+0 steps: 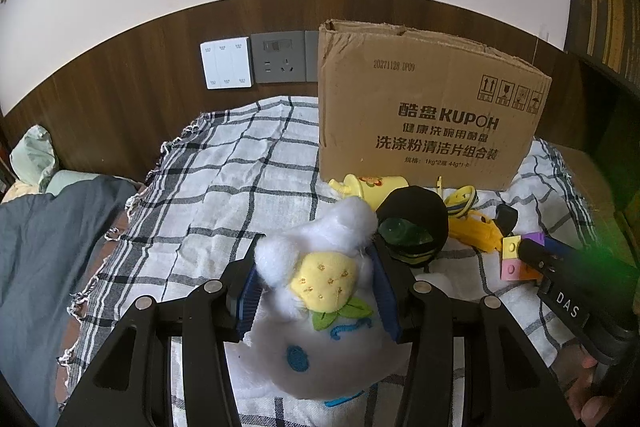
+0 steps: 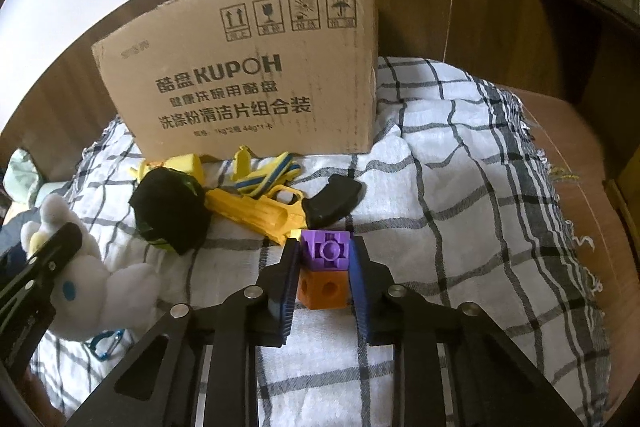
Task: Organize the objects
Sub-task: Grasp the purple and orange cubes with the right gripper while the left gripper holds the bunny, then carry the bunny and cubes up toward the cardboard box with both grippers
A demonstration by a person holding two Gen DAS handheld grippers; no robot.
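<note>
The left tongs [image 1: 316, 283] are clamped on a white plush toy [image 1: 320, 307], their blue pads pressed into both sides of its head just behind the yellow strawberry patch. The right tongs [image 2: 325, 259] grip a stack of toy blocks [image 2: 325, 267], a purple cube on top of an orange one, with a fingertip on each side.

Directly ahead of the left tongs, touching the plush's ear, lies a black rounded bundle with green inside [image 1: 414, 227]; a yellow toy watering can [image 1: 372, 187] sits just beyond it. Ahead and left of the right tongs a yellow toy gun [image 2: 260, 211] with a black magazine [image 2: 334, 203] lies close against the blocks, and a yellow and blue strap [image 2: 264, 175] rests behind it. A blue carabiner [image 2: 105, 347] shows below the plush.

Behind all these stands an open cardboard box [image 2: 256, 75], its front wall rising above the toys. Everything rests on a checked cloth [image 2: 460, 187]. Left of the left tongs the cloth is bare up to its fringed edge, where grey bedding [image 1: 48, 251] begins. Right of the right tongs the cloth runs bare to its frayed border over a brown surface. A wooden wall panel with a switch and socket [image 1: 256, 61] closes the far side.
</note>
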